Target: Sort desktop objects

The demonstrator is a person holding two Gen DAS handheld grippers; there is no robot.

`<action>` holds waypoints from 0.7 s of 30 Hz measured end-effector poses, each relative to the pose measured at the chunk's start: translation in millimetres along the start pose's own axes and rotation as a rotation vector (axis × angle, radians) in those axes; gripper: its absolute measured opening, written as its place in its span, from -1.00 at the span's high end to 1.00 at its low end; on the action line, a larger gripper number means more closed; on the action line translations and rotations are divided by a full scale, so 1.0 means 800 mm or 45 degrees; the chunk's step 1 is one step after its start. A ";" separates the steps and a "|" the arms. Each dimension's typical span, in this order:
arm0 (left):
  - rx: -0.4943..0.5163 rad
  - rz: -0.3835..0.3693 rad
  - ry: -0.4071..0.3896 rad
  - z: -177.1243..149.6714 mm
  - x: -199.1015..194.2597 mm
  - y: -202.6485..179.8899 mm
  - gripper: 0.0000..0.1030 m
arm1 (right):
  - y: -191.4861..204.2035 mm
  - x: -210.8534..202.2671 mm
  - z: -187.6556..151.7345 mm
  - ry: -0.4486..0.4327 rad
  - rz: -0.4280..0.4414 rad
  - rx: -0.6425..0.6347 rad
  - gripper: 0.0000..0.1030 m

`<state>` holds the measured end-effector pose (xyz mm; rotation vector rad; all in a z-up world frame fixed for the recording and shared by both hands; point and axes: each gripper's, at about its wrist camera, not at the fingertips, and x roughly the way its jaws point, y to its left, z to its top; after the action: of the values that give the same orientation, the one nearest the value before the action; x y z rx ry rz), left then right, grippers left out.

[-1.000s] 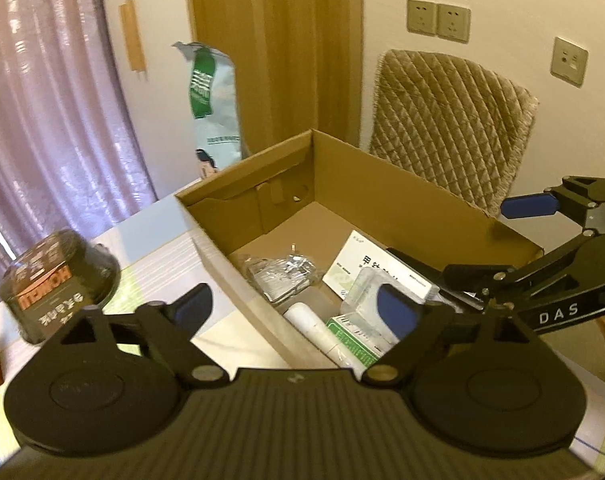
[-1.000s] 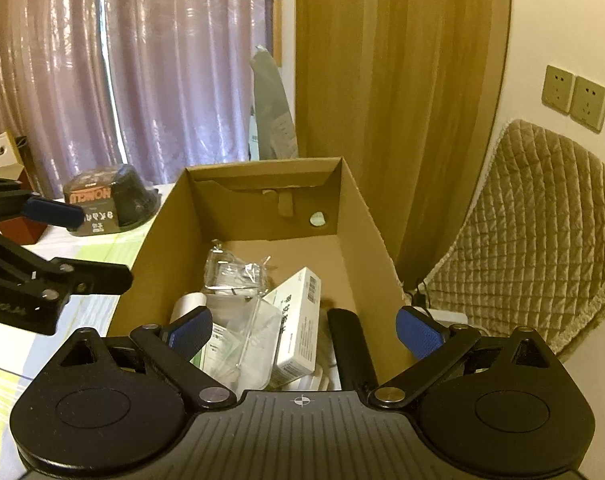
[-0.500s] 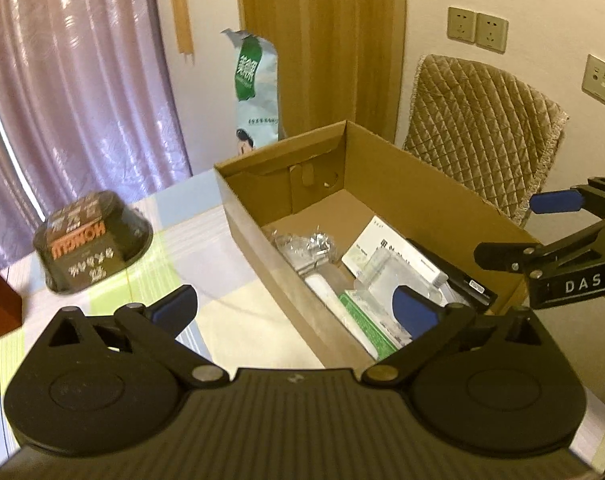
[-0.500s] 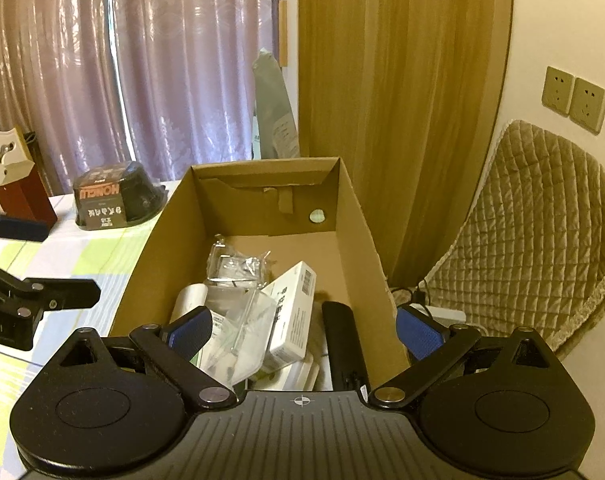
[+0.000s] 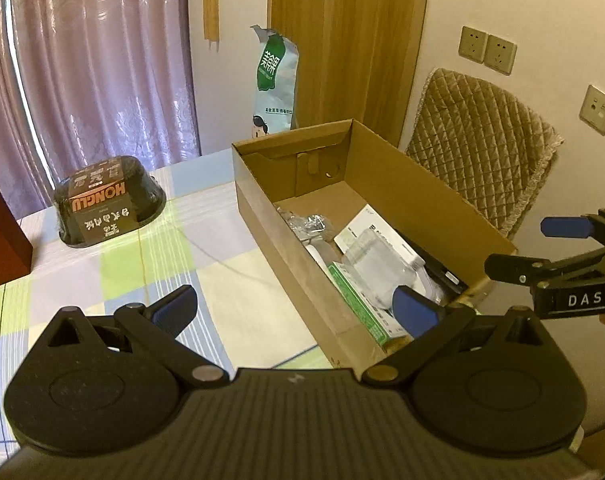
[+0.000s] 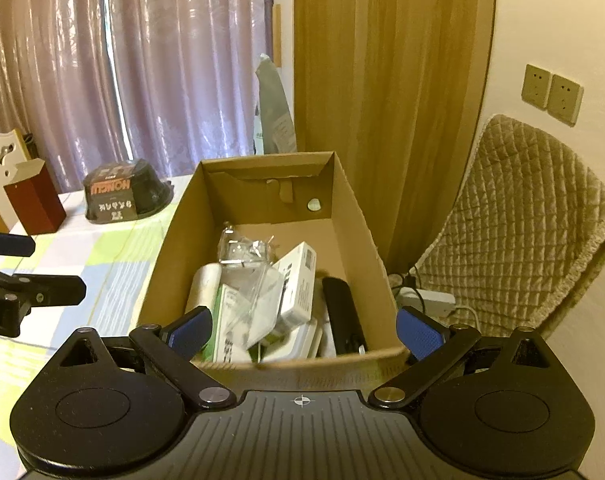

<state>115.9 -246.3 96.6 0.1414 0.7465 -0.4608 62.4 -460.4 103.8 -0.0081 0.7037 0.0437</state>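
**K:** Over the near end of the cardboard box [image 6: 262, 208], right gripper [image 6: 302, 332] sits spread wide, nothing between the fingers. Left gripper [image 5: 294, 308] likewise agape and empty, now backed off over the checked tablecloth [image 5: 150, 264]; a second ago it hung right at the box.

**M:** Contents?

**K:** White carton [image 6: 300, 280], clear plastic packet [image 6: 242, 248], green-printed pack [image 5: 358, 304], black bar [image 6: 342, 312], all piled in the box. Black noodle bowl [image 5: 106, 204] and red box [image 6: 32, 200] stand out on the table.

**M:** Reading: either sorting wrapped, or those two are pending. Can't settle it.
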 end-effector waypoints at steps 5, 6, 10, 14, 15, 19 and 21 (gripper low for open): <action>0.008 -0.012 0.006 -0.016 -0.028 0.002 -0.98 | 0.020 -0.029 -0.009 0.024 -0.034 0.013 -0.95; 0.008 -0.015 0.007 -0.020 -0.034 0.003 -0.98 | 0.024 -0.033 -0.011 0.025 -0.035 0.014 -0.95; -0.006 -0.021 0.001 -0.034 -0.053 0.003 -0.98 | 0.038 -0.049 -0.019 0.028 -0.039 0.017 -0.95; -0.011 -0.029 0.008 -0.047 -0.066 -0.001 -0.98 | 0.052 -0.064 -0.027 0.031 -0.044 0.021 -0.95; -0.010 -0.027 0.013 -0.049 -0.068 -0.003 -0.98 | 0.056 -0.068 -0.029 0.032 -0.045 0.021 -0.95; -0.026 -0.034 0.020 -0.055 -0.079 -0.007 -0.98 | 0.058 -0.081 -0.029 0.037 -0.058 0.038 -0.95; -0.028 -0.033 0.024 -0.057 -0.085 -0.012 -0.98 | 0.057 -0.087 -0.028 0.040 -0.066 0.049 -0.95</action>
<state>39.6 -217.4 110.2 0.1155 0.7726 -0.4765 -6.7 -417.8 132.0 0.0097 0.7351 -0.0198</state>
